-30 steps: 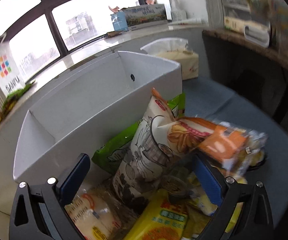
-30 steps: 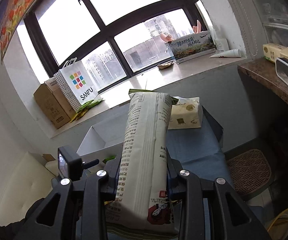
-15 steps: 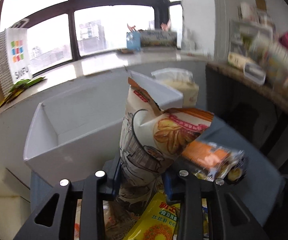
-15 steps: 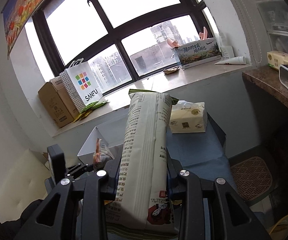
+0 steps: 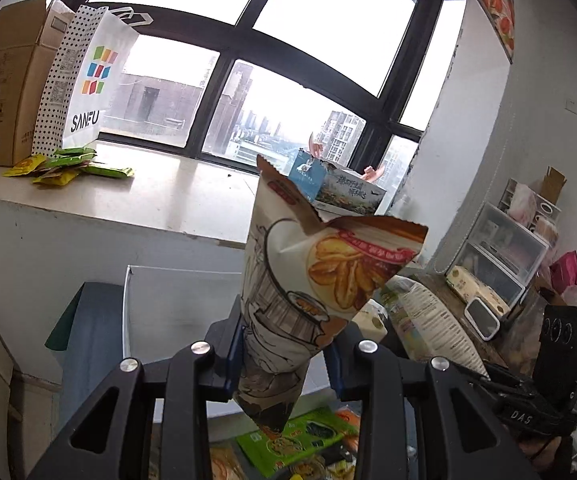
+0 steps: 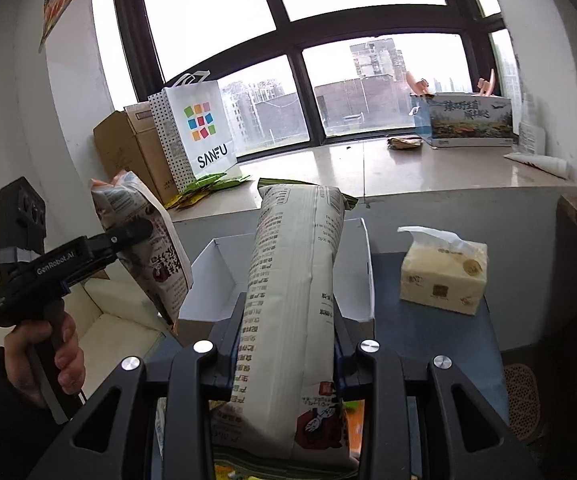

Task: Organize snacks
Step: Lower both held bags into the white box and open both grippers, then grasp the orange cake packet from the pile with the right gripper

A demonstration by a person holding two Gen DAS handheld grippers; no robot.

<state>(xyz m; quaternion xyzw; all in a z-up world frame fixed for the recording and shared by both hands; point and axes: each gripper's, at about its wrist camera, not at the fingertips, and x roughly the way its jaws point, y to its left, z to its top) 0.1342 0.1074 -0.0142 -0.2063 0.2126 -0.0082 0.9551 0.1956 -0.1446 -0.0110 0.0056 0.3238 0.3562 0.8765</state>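
Observation:
My left gripper (image 5: 284,354) is shut on a white and orange chip bag (image 5: 312,280) and holds it upright, lifted in the air. From the right wrist view that bag (image 6: 144,240) hangs left of the white cardboard box (image 6: 352,280). My right gripper (image 6: 288,354) is shut on a tall white snack bag (image 6: 292,300) with printed text, held upright in front of the box. The box (image 5: 176,300) sits low in the left wrist view. More snack packets (image 5: 288,444) lie below the left gripper.
A tissue pack (image 6: 444,276) stands on the blue table (image 6: 428,340) right of the box. The window sill holds a SANFU paper bag (image 6: 200,128), cardboard cartons (image 6: 128,148), green packets (image 5: 68,164) and a printed box (image 6: 468,124). Shelves with drawers (image 5: 500,256) stand at right.
My left gripper closed on the chip bag and lifted it up off the snack pile, swinging to face the window. My right gripper turned slightly, still holding its bag.

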